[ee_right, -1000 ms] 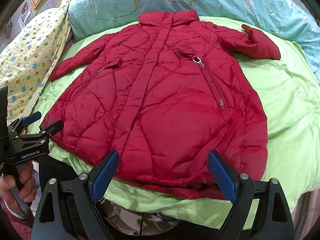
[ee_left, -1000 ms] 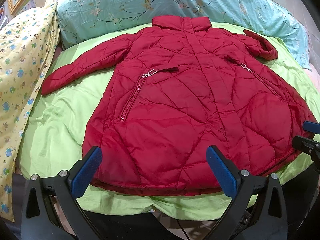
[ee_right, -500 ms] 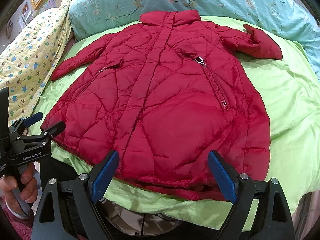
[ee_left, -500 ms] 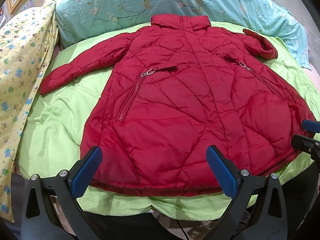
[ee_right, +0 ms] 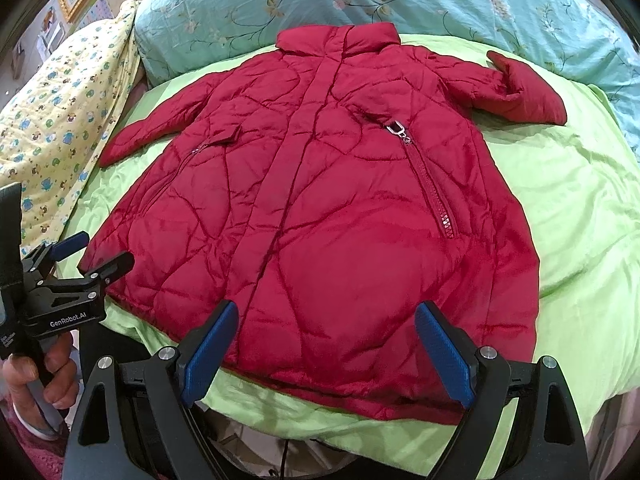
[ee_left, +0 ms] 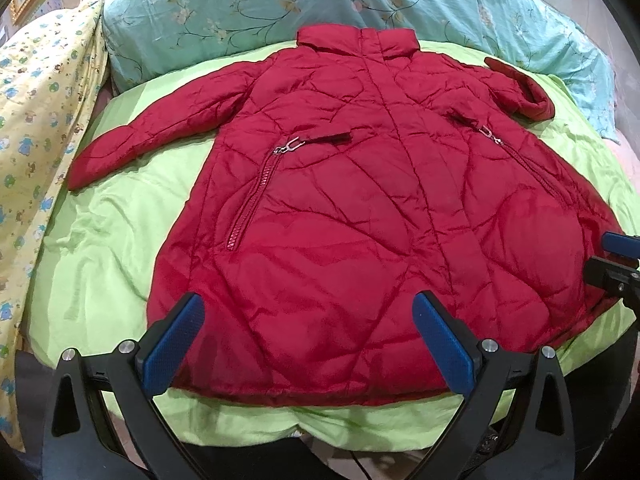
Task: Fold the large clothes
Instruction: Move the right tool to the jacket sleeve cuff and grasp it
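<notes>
A large red quilted coat (ee_left: 360,208) lies flat, front up, on a green bed sheet (ee_left: 100,248), collar toward the pillows. It also shows in the right wrist view (ee_right: 328,216). Its left sleeve (ee_left: 152,136) stretches out flat; its right sleeve (ee_right: 516,88) is bent back at the cuff. My left gripper (ee_left: 308,332) is open and empty, hovering over the hem's left half. My right gripper (ee_right: 326,340) is open and empty over the hem's right half. The left gripper also shows at the left edge of the right wrist view (ee_right: 90,252).
A teal floral pillow (ee_left: 248,12) lies behind the collar. A yellow patterned quilt (ee_left: 36,128) lies along the left side of the bed. The bed's near edge (ee_right: 304,420) runs just below the hem.
Both grippers have drifted slightly forward over the hem. The coat has not moved and both jaws stay open.
</notes>
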A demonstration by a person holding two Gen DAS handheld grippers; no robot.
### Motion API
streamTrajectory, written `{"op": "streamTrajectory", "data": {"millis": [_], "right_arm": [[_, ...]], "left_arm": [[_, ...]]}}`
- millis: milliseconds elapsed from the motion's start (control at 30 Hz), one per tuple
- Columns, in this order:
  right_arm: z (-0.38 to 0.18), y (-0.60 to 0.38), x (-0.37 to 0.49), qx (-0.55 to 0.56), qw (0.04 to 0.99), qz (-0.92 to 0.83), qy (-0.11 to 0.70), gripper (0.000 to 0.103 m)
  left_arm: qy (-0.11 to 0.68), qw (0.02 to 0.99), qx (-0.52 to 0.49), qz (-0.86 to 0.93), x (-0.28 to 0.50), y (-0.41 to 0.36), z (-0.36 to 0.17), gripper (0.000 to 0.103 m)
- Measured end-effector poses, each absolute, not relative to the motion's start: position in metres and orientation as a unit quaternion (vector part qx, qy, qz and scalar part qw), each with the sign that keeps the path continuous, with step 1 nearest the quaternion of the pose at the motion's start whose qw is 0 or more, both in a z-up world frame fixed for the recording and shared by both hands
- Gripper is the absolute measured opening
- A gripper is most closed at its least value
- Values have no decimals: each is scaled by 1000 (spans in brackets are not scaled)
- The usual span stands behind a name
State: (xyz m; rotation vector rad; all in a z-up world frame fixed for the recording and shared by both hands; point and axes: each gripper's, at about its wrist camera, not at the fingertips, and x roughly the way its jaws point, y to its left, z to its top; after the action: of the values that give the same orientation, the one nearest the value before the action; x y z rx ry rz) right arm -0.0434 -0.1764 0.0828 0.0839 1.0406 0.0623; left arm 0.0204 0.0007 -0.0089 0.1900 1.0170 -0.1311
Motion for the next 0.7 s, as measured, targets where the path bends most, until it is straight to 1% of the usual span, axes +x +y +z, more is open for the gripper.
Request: {"op": "streamTrajectory", "data": {"millis": [300, 700], "right_arm": [[88, -213, -17, 71, 868, 2, 492, 91], [92, -291, 41, 99, 871, -59, 478, 91]], "left_arm": [[486, 868, 78, -66, 47, 7, -12, 103], [498, 862, 73, -60, 84, 8, -23, 103]]}}
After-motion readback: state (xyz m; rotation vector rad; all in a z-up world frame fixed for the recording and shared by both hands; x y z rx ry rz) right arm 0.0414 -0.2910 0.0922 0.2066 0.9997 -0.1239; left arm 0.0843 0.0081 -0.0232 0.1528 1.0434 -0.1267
